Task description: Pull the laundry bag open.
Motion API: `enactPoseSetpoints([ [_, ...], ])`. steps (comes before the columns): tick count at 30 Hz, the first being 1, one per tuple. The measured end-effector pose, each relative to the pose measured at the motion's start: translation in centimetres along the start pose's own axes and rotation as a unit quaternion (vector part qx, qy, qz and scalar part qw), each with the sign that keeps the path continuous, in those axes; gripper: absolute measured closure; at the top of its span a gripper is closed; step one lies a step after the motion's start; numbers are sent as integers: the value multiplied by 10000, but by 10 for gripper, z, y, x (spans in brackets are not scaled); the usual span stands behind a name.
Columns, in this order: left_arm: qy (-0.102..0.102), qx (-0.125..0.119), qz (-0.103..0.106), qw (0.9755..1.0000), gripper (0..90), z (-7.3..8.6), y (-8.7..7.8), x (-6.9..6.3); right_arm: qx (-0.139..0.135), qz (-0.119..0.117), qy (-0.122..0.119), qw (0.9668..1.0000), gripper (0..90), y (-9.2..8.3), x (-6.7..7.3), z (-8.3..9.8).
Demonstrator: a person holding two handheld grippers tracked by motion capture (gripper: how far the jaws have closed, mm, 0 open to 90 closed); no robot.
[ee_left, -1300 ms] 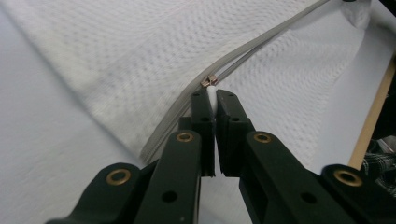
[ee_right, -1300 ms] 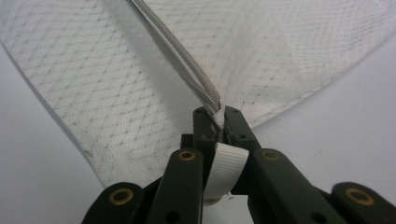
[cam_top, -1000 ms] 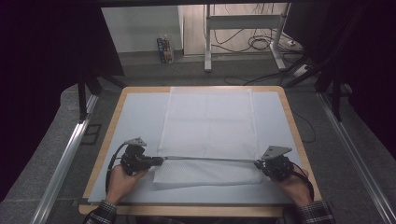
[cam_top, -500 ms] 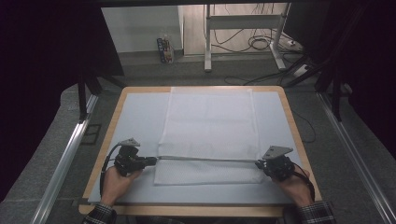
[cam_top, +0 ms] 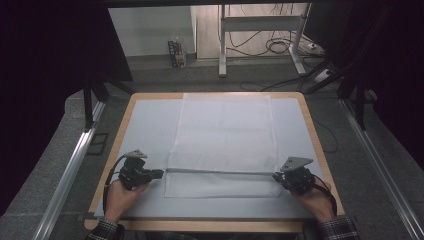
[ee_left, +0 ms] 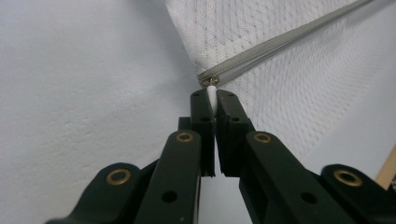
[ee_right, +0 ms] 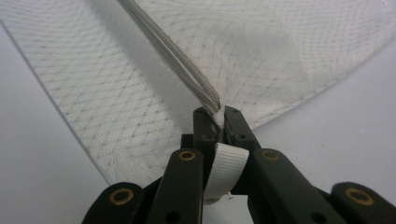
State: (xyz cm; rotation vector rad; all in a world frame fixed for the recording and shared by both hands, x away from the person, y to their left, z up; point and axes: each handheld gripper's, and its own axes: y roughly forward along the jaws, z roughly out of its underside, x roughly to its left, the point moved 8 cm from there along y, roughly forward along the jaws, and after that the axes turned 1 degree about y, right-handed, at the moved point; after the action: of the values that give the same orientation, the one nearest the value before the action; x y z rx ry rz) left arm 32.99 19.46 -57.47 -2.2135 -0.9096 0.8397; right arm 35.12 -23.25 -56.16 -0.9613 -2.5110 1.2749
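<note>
White padded table, mesh bag flat in frame centre. Zipper running left-right across lower frame; left gripper clenched on zipper pull, right gripper pinching tab at opposite end.

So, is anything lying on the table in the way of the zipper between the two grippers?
Nothing visible. The zipper runs bare across the mesh bag, from the left gripper, shut on the pull, to the right gripper, shut on the zipper's end.
</note>
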Motion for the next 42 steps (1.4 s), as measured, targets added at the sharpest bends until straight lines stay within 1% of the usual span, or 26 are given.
enactPoseSetpoints([
  [2, -22, 22, 16, 10000, 872, 0, 0, 0, -37, -81, -31, 10000, 839, -1, 2, 0],
  [3, -3, 119, -17, 9999, 871, 3, 2, 0, -16, -68, -95, 9999, 832, 0, 2, 0],
  [4, 12, 180, -30, 9998, 871, 4, 3, 1, -3, -87, -94, 9999, 826, 0, 3, 1],
  [5, 12, 180, -30, 9998, 871, 4, 3, 1, -3, -87, -94, 9999, 826, 0, 3, 1],
  [9, 94, 247, -75, 9996, 869, 5, 5, 0, 59, -138, 27, 9999, 709, 0, 4, 4],
  [10, 94, 247, -75, 9996, 868, 5, 5, 0, 59, -138, 27, 9999, 709, 0, 4, 4],
  [11, 144, 280, -104, 9995, 866, 6, 6, 0, 69, -106, 58, 9999, 655, 0, 2, 5],
  [12, 144, 280, -104, 9995, 863, 6, 6, 0, 69, -106, 58, 9999, 655, 0, 2, 5],
  [13, 191, 322, -133, 9992, 863, 7, 7, 0, 70, -87, 45, 9999, 627, 0, 1, 6],
  [14, 225, 320, -190, 9991, 858, 7, 9, -1, 116, -69, 115, 9998, 586, 1, 0, 7],
  [15, 315, 379, -213, 9986, 857, 8, 9, -1, 136, -64, 129, 9998, 565, 1, -1, 8],
  [18, 486, 325, -297, 9979, 835, 7, 9, -2, 124, -47, 178, 9998, 477, 2, -3, 8],
  [20, 580, 234, -381, 9973, 769, 6, 10, -3, 66, -53, 220, 9997, 422, 2, -3, 6],
  [22, 697, 171, -468, 9963, 686, 5, 10, -3, 0, -64, 217, 9997, 364, 2, -3, 5],
  [24, 756, 71, -558, 9955, 589, 3, 11, -4, -80, -60, 206, 9997, 319, 2, -4, 2],
  [26, 897, 21, -692, 9936, 502, 2, 12, -4, -132, -37, 224, 9997, 276, 2, -5, 1],
  [29, 1084, -40, -871, 9903, 356, 0, 13, -4, -192, -76, 275, 9994, 230, 2, -5, 0],
  [31, 1171, -124, -917, 9888, 268, -2, 13, -6, -219, -90, 271, 9994, 206, 2, -5, -1],
  [32, 1171, -124, -917, 9888, 238, -2, 13, -6, -219, -90, 271, 9994, 206, 2, -5, -1],
  [33, 1208, -153, -929, 9882, 205, -3, 13, -7, -237, -58, 246, 9994, 177, 2, -5, -2],
  [34, 1192, -195, -916, 9884, 205, -3, 13, -8, -237, -58, 246, 9994, 177, 2, -5, -2],
  [35, 1194, -206, -919, 9884, 146, -3, 12, -9, -270, -60, 248, 9993, 144, 2, -4, -3],
  [36, 1207, -215, -945, 9879, 146, -2, 12, -10, -270, -60, 248, 9993, 144, 2, -4, -3],
  [38, 1239, -200, -988, 9872, 87, -1, 10, -12, -333, -100, 304, 9989, 110, 0, -3, -5],
  [39, 1136, -300, -957, 9885, 72, 0, 7, -16, -374, -152, 346, 9986, 91, -3, -3, -6],
  [42, 1094, -377, -947, 9888, 61, 0, 4, -18, -429, -197, 400, 9981, 76, -5, -1, -7],
])
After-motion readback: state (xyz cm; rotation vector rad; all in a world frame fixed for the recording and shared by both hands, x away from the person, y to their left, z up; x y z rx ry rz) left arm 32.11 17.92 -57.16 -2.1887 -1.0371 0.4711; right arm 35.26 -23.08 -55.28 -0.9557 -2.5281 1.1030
